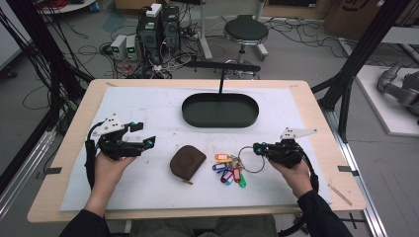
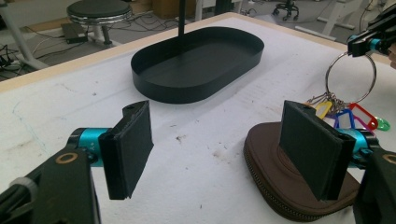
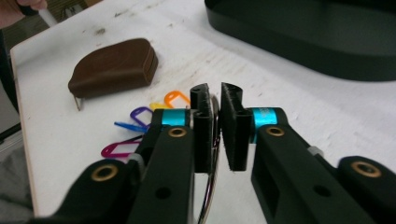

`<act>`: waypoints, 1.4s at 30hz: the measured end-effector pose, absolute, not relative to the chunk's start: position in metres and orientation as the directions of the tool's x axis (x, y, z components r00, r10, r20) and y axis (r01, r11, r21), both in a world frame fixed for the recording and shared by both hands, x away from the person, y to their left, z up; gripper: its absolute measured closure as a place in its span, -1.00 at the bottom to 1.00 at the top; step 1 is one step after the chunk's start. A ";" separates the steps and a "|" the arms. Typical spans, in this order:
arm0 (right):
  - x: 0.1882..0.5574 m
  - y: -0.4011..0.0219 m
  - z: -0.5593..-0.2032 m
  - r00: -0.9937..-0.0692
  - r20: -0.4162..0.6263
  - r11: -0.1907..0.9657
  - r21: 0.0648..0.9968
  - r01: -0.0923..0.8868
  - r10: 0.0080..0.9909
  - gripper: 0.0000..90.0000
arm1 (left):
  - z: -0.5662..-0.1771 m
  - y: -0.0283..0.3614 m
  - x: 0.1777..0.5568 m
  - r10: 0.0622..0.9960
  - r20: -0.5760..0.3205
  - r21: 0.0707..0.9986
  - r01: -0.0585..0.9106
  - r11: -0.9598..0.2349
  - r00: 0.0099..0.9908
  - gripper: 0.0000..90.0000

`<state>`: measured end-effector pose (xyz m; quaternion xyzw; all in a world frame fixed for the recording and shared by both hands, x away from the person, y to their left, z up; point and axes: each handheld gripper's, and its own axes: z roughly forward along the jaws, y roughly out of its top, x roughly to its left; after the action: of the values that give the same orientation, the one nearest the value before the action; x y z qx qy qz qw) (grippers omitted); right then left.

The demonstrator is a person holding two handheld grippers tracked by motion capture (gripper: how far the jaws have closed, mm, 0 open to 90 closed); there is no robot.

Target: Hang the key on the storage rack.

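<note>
A brown zipped pouch [image 1: 188,161] lies on the white mat in front of me. To its right is a bunch of keys with coloured tags [image 1: 230,171] on a large metal key ring [image 1: 251,159]. My right gripper [image 1: 257,147] is shut on the top of that ring, which stands upright [image 2: 350,77] while the tags [image 2: 351,116] rest on the mat. In the right gripper view the thin ring [image 3: 212,186] runs between the nearly shut pads [image 3: 201,126]. My left gripper [image 1: 146,134] is wide open, left of the pouch [image 2: 266,154], holding nothing.
A black oval tray [image 1: 220,121] with an upright post sits at the back middle of the mat. The table's wooden edge [image 1: 316,113] borders the mat. A stool, computers and cables are on the floor beyond.
</note>
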<state>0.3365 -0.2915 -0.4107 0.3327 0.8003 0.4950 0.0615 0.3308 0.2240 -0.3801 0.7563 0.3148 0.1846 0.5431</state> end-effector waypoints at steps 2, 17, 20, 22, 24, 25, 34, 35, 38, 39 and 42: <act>0.336 -0.291 -0.413 -0.774 0.233 0.304 0.824 0.479 0.589 0.85 | -0.380 0.224 0.331 0.677 -0.064 0.938 0.276 -0.211 0.733 -0.42; 0.336 -0.293 -0.416 -0.774 0.264 0.325 0.795 0.513 0.576 0.93 | -0.381 0.225 0.331 0.677 -0.068 0.937 0.280 -0.209 0.733 -0.42; 0.336 -0.294 -0.416 -0.773 0.264 0.327 0.793 0.514 0.576 0.93 | -0.381 0.225 0.331 0.677 -0.066 0.937 0.279 -0.210 0.733 -0.42; 0.336 -0.294 -0.416 -0.775 0.264 0.328 0.793 0.513 0.574 0.94 | -0.381 0.225 0.331 0.677 -0.067 0.937 0.279 -0.210 0.733 -0.42; 0.335 -0.293 -0.414 -0.779 0.259 0.331 0.796 0.508 0.572 0.94 | -0.380 0.225 0.331 0.676 -0.067 0.937 0.278 -0.210 0.734 -0.42; 0.335 -0.293 -0.413 -0.781 0.255 0.332 0.799 0.502 0.570 0.95 | -0.380 0.225 0.331 0.676 -0.068 0.938 0.278 -0.208 0.734 -0.42; 0.338 -0.289 -0.398 -0.795 0.237 0.317 0.825 0.468 0.558 0.95 | -0.380 0.224 0.330 0.671 -0.069 0.940 0.273 -0.204 0.738 -0.42; 0.338 -0.289 -0.396 -0.798 0.237 0.315 0.828 0.464 0.554 0.95 | -0.379 0.224 0.330 0.668 -0.066 0.940 0.270 -0.207 0.741 -0.42; 0.340 -0.287 -0.388 -0.810 0.223 0.318 0.838 0.443 0.542 0.95 | -0.379 0.224 0.328 0.665 -0.062 0.942 0.264 -0.208 0.744 -0.42; 0.341 -0.286 -0.385 -0.812 0.219 0.317 0.841 0.438 0.541 0.95 | -0.379 0.224 0.328 0.665 -0.063 0.942 0.264 -0.206 0.744 -0.42; 0.343 -0.285 -0.378 -0.823 0.206 0.316 0.853 0.416 0.529 0.95 | -0.379 0.226 0.327 0.665 -0.061 0.944 0.260 -0.205 0.744 -0.42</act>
<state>0.3430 -0.2849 -0.3782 0.2919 0.8092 0.5069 0.0554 0.3265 0.2258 -0.3788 0.7541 0.3066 0.1838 0.5509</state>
